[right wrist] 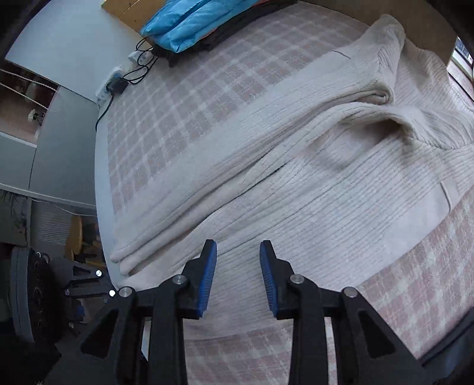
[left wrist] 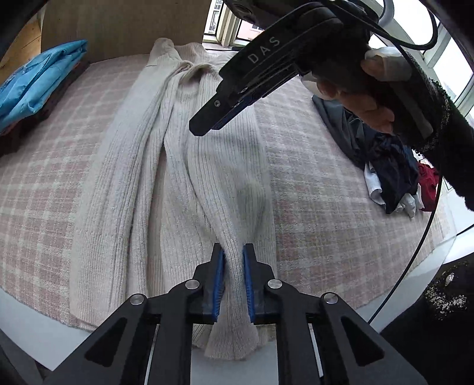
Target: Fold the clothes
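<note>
1. Left wrist view: one cream ribbed sweater point(left wrist: 189, 165) lies on the bed's pink plaid cover point(left wrist: 326, 177). Long axis runs straight away from the camera, collar point(left wrist: 194, 69) at the far end, hem end nearest.
2. Same view: sweater is gathered lengthwise into roughly three long ridges, not flat.
3. Left tool point(left wrist: 233, 281): nearly pressed together, blue pads pinching the near end of one knit strip; fabric hangs out below the pads.
4. Same view: right tool point(left wrist: 207, 124) hangs above the sweater's mid-section, held by a person's hand point(left wrist: 370, 97) in a dark sleeve. Seen side-on; spread or not, cannot tell from here.
5. Also counted here: one blue folded bundle point(left wrist: 38, 83) at far left, one heap of dark, white and red clothes point(left wrist: 394, 174) on the right edge of the bed.
6. Right wrist view: same single sweater point(right wrist: 296, 177), long axis diagonal, collar point(right wrist: 385, 121) upper right, other end lower left at the bed edge.
7. Right tool point(right wrist: 238, 275): spread, nothing between the pads, sweater below it.
8. Same view: blue bundle point(right wrist: 189, 20) at top, one power strip point(right wrist: 112, 83) with cables on the left.
</note>
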Demonstrator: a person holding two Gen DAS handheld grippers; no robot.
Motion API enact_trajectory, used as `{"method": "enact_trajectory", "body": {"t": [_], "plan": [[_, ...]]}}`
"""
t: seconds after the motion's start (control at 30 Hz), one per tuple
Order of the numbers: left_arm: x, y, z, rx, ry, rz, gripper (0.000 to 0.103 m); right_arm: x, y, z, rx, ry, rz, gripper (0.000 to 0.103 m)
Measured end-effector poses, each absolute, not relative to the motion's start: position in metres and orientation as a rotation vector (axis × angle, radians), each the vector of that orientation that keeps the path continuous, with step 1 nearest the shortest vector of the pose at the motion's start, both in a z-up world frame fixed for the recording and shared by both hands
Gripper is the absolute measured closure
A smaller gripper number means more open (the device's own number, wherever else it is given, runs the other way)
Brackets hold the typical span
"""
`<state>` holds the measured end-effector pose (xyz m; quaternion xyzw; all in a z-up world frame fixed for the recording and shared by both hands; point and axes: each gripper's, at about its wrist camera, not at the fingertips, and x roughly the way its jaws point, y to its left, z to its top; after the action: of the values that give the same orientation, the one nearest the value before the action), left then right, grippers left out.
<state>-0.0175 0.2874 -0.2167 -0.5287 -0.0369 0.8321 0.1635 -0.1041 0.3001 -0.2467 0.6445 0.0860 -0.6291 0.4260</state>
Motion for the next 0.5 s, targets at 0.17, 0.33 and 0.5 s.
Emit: {"method": "enact_trajectory", "body": {"t": [0.17, 0.33, 0.5], "plan": [[-0.013, 0.301, -0.209, -1.494, 0.006, 2.414, 0.091, -0.069, 0.304, -0.251, 1.713, 0.098, -1.476, 0.073], [-0.009, 0.306, -0.206, -1.457, 0.008, 2.396, 0.091, -0.054, 0.305, -0.264, 1.697, 0.065, -1.461, 0.074], [-0.006, 0.302, -0.208, -1.510, 0.025, 2.416, 0.073, -0.058, 0.325, -0.270, 1.641, -0.035, -1.519, 0.096]]}}
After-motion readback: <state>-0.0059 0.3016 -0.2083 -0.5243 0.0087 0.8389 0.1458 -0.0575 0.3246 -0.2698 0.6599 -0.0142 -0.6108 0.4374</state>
